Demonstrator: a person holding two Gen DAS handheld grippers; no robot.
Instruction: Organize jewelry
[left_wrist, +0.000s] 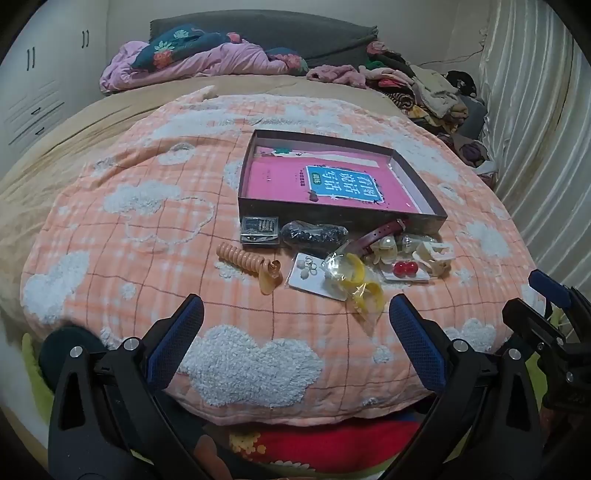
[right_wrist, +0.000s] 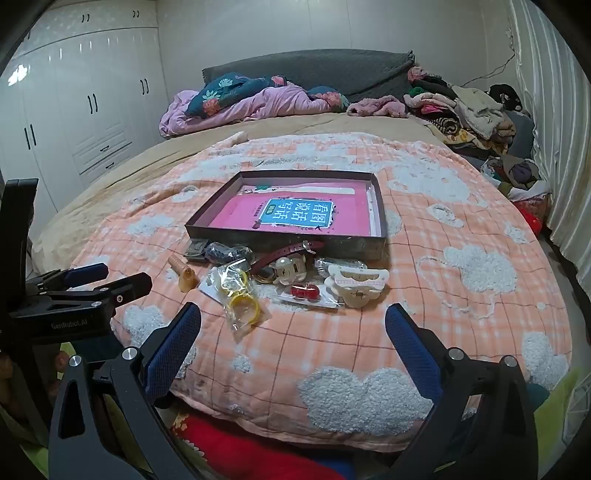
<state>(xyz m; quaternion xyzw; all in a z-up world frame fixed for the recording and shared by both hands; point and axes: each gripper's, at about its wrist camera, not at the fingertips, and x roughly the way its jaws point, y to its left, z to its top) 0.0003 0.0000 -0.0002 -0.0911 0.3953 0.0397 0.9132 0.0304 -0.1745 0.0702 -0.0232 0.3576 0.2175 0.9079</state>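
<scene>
Both the left gripper (left_wrist: 295, 332) and right gripper (right_wrist: 293, 332) hang wide open and empty above the quilt's (left_wrist: 110, 221) near edge. Jewelry (left_wrist: 332, 254) clusters against the box's (left_wrist: 332, 214) near wall; take 1 outlying piece, the coil hair tie (left_wrist: 242, 260), first.

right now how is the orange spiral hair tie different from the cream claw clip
The orange spiral hair tie is a long stretched coil, lying at the left end of the pile; the cream claw clip is a chunky toothed clamp at the right end. The tie ends in an amber piece; the clip is one pale colour. Both lie on the quilt in front of the box, untouched by either gripper.
</scene>
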